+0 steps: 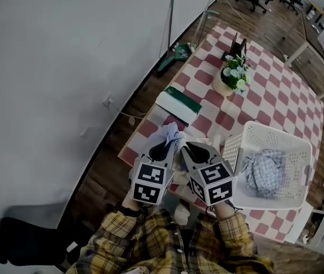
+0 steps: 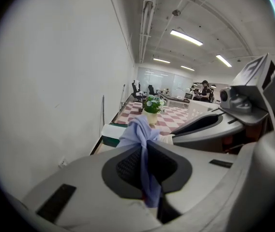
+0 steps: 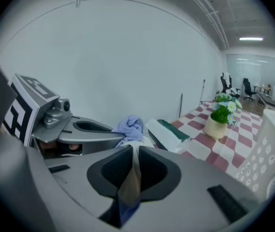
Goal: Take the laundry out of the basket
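Observation:
The white laundry basket [image 1: 299, 153] stands on the checked table [image 1: 276, 96], at the right in the head view, with a blue checked garment [image 1: 263, 173] bunched inside. Both grippers hover side by side over the table's near left end, left of the basket. My left gripper [image 1: 167, 137] [image 2: 146, 146] is shut on a light blue cloth [image 1: 173, 132] [image 2: 142, 132] that bunches out past its tips. My right gripper [image 1: 186, 148] [image 3: 133, 151] is shut on a thin pale cloth edge [image 3: 130, 182] with blue at its lower end. Whether both hold the same garment I cannot tell.
A green-and-white folded item [image 1: 178, 104] lies at the table's left edge beyond the grippers. A flower pot [image 1: 233, 76] stands mid-table. A long-handled tool [image 1: 170, 50] leans on the wall at the left. A white chair [image 1: 322, 233] is beside the basket.

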`<act>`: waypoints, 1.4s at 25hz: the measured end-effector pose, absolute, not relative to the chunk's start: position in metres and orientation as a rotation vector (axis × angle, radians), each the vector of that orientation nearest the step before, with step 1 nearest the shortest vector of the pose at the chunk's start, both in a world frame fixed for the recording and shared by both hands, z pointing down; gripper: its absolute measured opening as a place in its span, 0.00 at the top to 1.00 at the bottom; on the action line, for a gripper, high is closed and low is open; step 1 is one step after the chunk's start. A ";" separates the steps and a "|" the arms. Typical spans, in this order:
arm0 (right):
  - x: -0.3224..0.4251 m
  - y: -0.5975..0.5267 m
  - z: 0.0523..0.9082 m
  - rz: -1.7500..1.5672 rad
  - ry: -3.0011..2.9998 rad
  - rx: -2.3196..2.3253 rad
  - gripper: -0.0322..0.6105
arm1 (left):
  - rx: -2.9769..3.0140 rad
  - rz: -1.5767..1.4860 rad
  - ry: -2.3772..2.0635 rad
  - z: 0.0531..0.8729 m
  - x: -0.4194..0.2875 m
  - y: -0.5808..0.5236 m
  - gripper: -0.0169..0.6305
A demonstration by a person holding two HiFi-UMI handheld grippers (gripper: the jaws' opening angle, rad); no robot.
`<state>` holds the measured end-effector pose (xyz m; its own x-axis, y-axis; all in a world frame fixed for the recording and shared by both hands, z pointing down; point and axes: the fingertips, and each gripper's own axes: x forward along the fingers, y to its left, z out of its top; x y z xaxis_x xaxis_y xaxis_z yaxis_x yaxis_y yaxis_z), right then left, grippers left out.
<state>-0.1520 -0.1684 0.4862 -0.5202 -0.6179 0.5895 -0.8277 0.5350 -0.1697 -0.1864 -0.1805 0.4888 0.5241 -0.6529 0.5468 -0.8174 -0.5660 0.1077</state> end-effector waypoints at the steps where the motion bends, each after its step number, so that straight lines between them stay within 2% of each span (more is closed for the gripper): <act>1: -0.151 -0.168 0.493 0.628 -2.291 1.193 0.86 | 2.416 0.665 -1.220 0.495 -0.186 -0.180 0.90; 17: -0.137 -0.146 0.572 0.776 -2.137 1.302 0.83 | 2.358 0.713 -1.122 0.568 -0.183 -0.162 0.86; 30: -0.135 -0.140 0.544 0.604 -2.117 1.355 0.71 | 2.377 0.661 -1.159 0.542 -0.198 -0.160 0.69; 35: -0.142 -0.137 0.515 0.559 -2.177 1.352 0.68 | 2.396 0.608 -1.207 0.514 -0.201 -0.158 0.68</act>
